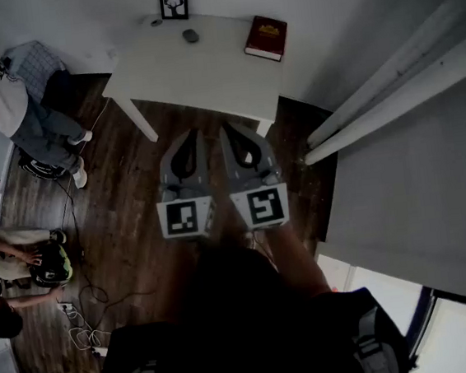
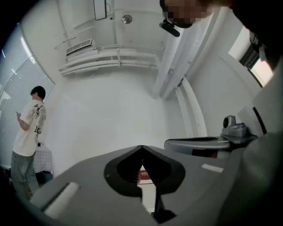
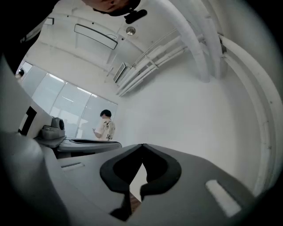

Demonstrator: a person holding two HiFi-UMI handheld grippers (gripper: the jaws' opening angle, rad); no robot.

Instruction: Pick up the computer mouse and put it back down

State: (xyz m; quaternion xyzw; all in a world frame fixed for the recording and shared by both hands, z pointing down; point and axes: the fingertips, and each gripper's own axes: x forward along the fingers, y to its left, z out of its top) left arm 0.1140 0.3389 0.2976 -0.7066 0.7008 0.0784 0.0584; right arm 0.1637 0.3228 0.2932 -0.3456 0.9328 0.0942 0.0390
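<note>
A small grey computer mouse (image 1: 191, 35) lies on the white table (image 1: 180, 79) near its far edge, seen in the head view. My left gripper (image 1: 186, 135) and right gripper (image 1: 229, 129) hang side by side over the wooden floor, short of the table's near edge and well apart from the mouse. Both are shut with nothing between their jaws. In the left gripper view the left gripper (image 2: 141, 148) has its tips touching, and a sliver of the red book (image 2: 143, 175) shows through the gap below. The right gripper (image 3: 142, 146) is likewise shut and points at a white wall.
A red book (image 1: 266, 37) lies at the table's right end and a framed deer picture (image 1: 174, 3) stands at the back. A person (image 1: 9, 106) stands at the left, another crouches lower left among cables (image 1: 82, 322). White pipes (image 1: 396, 81) run along the right wall.
</note>
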